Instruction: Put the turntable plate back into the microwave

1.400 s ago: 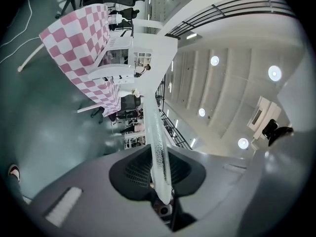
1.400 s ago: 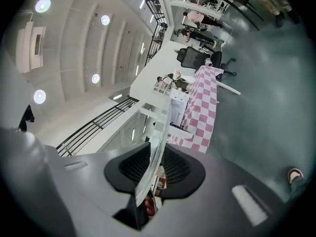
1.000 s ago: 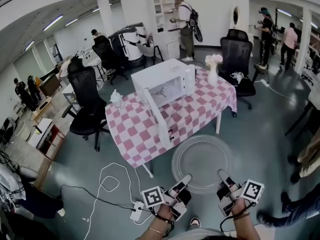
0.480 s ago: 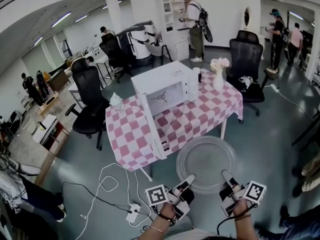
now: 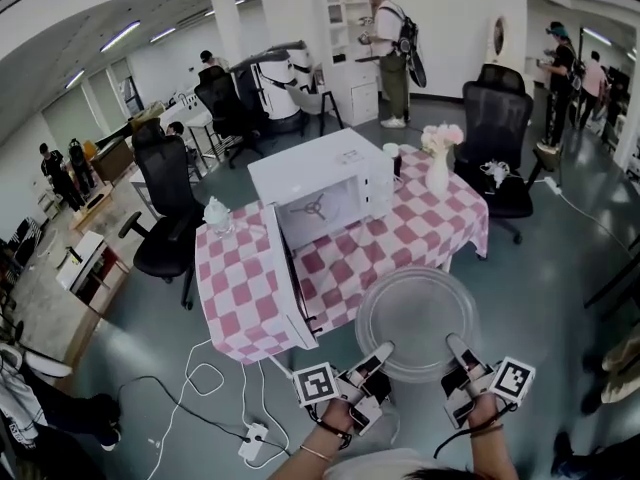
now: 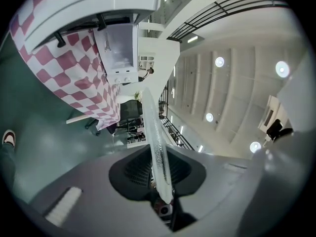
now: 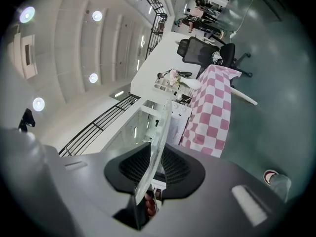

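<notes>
A round clear glass turntable plate (image 5: 417,321) hangs flat in front of me, held at its near rim by both grippers. My left gripper (image 5: 382,355) is shut on the rim's near left, my right gripper (image 5: 455,345) on its near right. In the left gripper view the plate (image 6: 157,147) runs edge-on between the jaws, and the right gripper view shows the plate (image 7: 155,152) the same way. The white microwave (image 5: 320,190) stands on the pink-checked table (image 5: 400,233), its door (image 5: 287,278) swung wide open toward me, the roller hub (image 5: 317,206) visible inside.
A white vase with flowers (image 5: 439,163) stands at the table's right end, a small bottle (image 5: 216,215) at its left. Black office chairs (image 5: 165,203) flank the table. Cables and a power strip (image 5: 250,439) lie on the floor at the left. People stand far behind.
Both grippers have carried the plate toward the table; the microwave and table now sit larger and nearer, with the plate's far rim close to the table edge.
</notes>
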`<state>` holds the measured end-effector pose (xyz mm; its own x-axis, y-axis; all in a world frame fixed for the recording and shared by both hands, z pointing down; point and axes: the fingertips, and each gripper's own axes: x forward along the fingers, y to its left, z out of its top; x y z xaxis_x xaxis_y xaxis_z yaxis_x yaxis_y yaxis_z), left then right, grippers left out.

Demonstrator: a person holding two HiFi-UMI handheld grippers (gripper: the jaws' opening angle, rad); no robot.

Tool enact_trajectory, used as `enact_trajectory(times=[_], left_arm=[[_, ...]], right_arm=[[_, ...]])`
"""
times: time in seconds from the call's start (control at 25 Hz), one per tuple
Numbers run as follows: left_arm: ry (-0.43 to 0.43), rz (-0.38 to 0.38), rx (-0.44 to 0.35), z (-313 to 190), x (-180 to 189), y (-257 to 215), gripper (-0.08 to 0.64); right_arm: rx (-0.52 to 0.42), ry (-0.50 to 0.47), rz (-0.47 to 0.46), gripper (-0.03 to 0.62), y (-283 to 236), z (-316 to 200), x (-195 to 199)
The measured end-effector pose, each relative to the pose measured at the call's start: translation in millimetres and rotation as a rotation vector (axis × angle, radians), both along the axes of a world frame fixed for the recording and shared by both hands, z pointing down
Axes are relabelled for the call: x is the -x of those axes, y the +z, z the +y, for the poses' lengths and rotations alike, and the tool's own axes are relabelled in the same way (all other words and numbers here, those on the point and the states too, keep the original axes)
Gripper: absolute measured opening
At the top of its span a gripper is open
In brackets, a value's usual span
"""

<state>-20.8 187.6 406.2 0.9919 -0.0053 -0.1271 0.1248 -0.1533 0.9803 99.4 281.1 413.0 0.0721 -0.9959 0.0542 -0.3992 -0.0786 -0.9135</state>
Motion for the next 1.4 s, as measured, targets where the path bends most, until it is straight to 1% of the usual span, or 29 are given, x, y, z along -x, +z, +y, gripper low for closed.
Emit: enact_trajectory(times=[0.08, 0.2, 0.36, 0.48, 0.6, 0.84, 1.08, 1.24, 1.4], left_arm=[[0.002, 0.002, 0.004, -18.0, -24.4, -1.5, 0.044], [0.005, 0.007, 0.012, -42.7, -59.7, -5.1, 0.046], [-0.012, 0.003, 0.011, -82.5, -101.0, -3.2, 0.044], [-0.03, 0.005, 0.031, -109.5, -125.6, 1.6, 0.044], [-0.056, -0.003, 0.056, -136.5, -143.0, 7.7, 0.044], [-0.109, -0.022, 0.088, -180.2, -159.3, 18.9, 0.044], [-0.196, -0.042, 0.073, -207.2, -159.9, 23.2, 0.046], [-0.285, -0.061, 0.063, -221.8, -157.2, 24.8, 0.046], [-0.405, -0.049, 0.057, -230.7, -153.7, 25.5, 0.046]], right_arm=[[0.002, -0.003, 0.005, 0.081, -2.0, -18.7, -24.2], [-0.005, -0.034, 0.018, 0.081, -9.6, -46.5, -57.5], [-0.001, -0.048, 0.019, 0.08, -10.0, -86.6, -100.1], [-0.016, -0.078, 0.023, 0.081, -10.1, -117.5, -124.8], [-0.004, -0.116, 0.028, 0.08, -5.8, -148.0, -145.2], [-0.017, -0.204, -0.002, 0.078, 0.0, -199.7, -163.3], [-0.027, -0.31, -0.026, 0.075, 1.7, -238.4, -170.4], [-0.032, -0.414, -0.04, 0.074, 3.2, -265.3, -172.7], [-0.032, -0.547, -0.07, 0.072, 6.2, -291.1, -170.8]])
